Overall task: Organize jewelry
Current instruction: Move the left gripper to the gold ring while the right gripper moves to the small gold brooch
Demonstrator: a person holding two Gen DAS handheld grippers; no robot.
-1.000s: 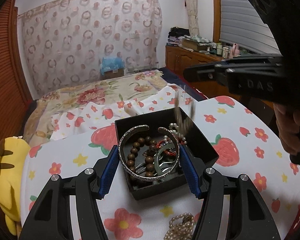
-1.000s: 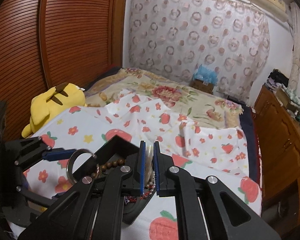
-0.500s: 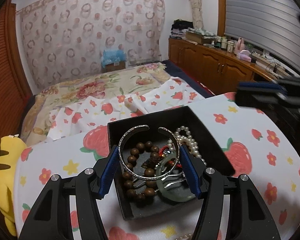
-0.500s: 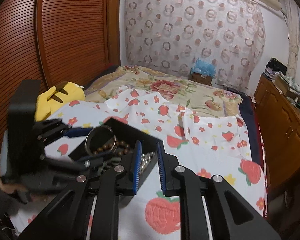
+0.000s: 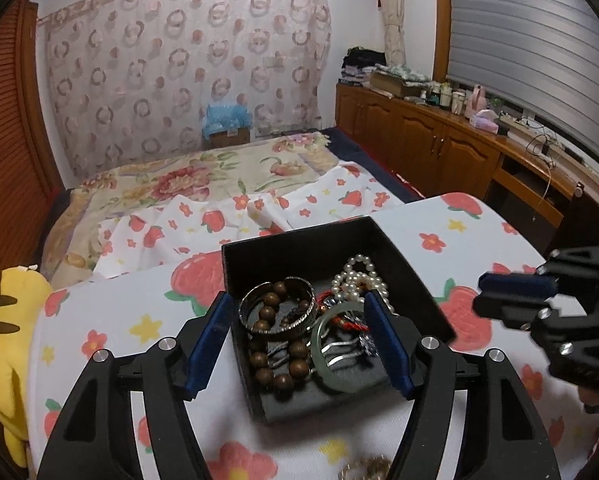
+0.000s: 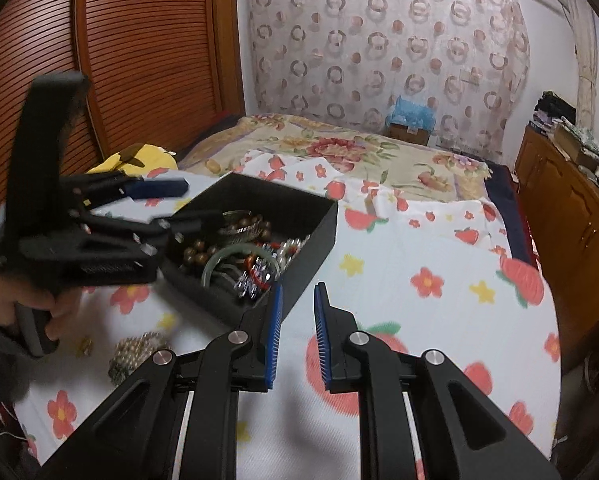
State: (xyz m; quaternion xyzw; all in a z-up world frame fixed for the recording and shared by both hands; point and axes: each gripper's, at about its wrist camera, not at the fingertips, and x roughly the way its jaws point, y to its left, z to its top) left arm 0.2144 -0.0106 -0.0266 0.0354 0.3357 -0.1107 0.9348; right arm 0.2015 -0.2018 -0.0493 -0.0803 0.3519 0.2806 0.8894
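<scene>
On the strawberry-print cloth (image 5: 439,216) a black open-topped box (image 5: 283,252) is seen, loaded with jewelry. Inside it a silver cuff bangle (image 5: 277,310) is found lying over a string of brown wooden beads (image 5: 277,354); a pale green bangle (image 5: 331,368) is placed at the near right, and a white pearl strand (image 5: 357,276) is heaped toward the far right corner. Small red and metallic pieces are noted between them; these are too tangled to be told apart.

The left gripper (image 5: 299,340) is held over the near part of the box, its blue pads (image 5: 211,340) straddling the near left wall and the contents. Its jaws are opening; the cuff and beads are seen between them, but no pad is pressed on anything.

The right gripper (image 6: 297,328) is poised above bare cloth just beside the box's near right corner (image 6: 295,280). A narrow gap is left between its pads, with nothing in it.

Another clump of beads (image 6: 135,354) is observed on the cloth near the box, on its near left side in the right wrist view. A yellow plush toy (image 5: 3,320) is seen at the left edge of the cloth.
</scene>
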